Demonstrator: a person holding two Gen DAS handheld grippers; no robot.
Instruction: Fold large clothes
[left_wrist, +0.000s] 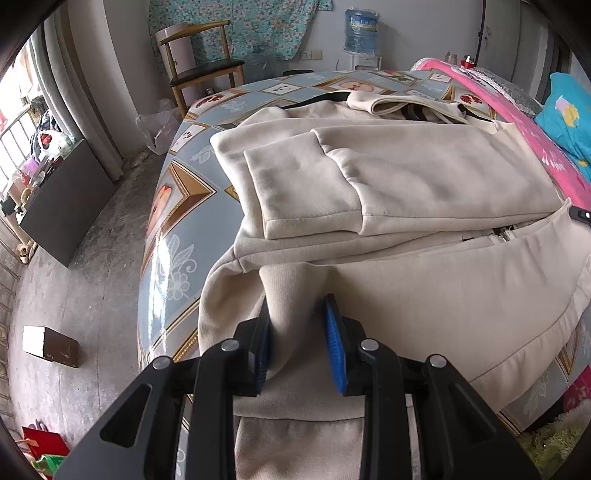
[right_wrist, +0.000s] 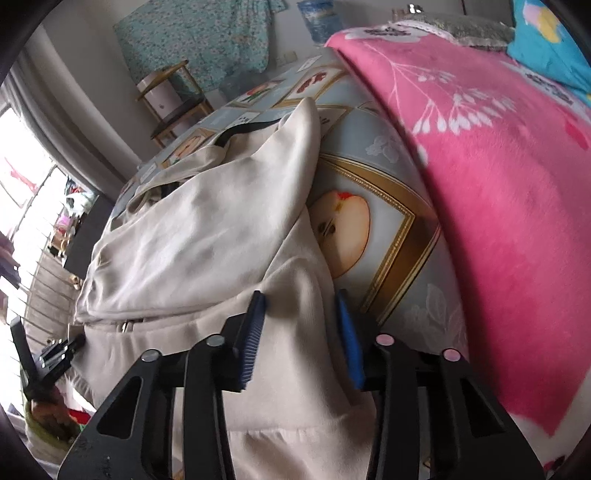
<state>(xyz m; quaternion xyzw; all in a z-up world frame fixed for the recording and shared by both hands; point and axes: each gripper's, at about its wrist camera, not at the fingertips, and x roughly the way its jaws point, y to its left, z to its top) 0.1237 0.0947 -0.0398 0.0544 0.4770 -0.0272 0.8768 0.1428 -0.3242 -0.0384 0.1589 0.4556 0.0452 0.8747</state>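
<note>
- Cream hoodie (left_wrist: 406, 177) spread on the patterned counter (left_wrist: 177, 206), near hem draped over the edge.
- Left gripper (left_wrist: 297, 332) clenched on a hem fold.
- Right gripper (right_wrist: 301, 332) pinching hem cloth.
- Pink blanket (right_wrist: 498, 184) beyond, alongside.

jacket (left_wrist: 424, 173): soft cream cloth, matt, fleecy
tablecloth (left_wrist: 166, 236): glossy, smooth, plastic-looking, caught the light
blanket (right_wrist: 498, 192): pink plush cloth, fuzzy
left gripper (left_wrist: 297, 343): matt black plastic, ribbed blue pads (left_wrist: 334, 343), metal pins
chair (left_wrist: 201, 62): wooden frame, dark seat
floor (left_wrist: 85, 258): rough, dull grey
</note>
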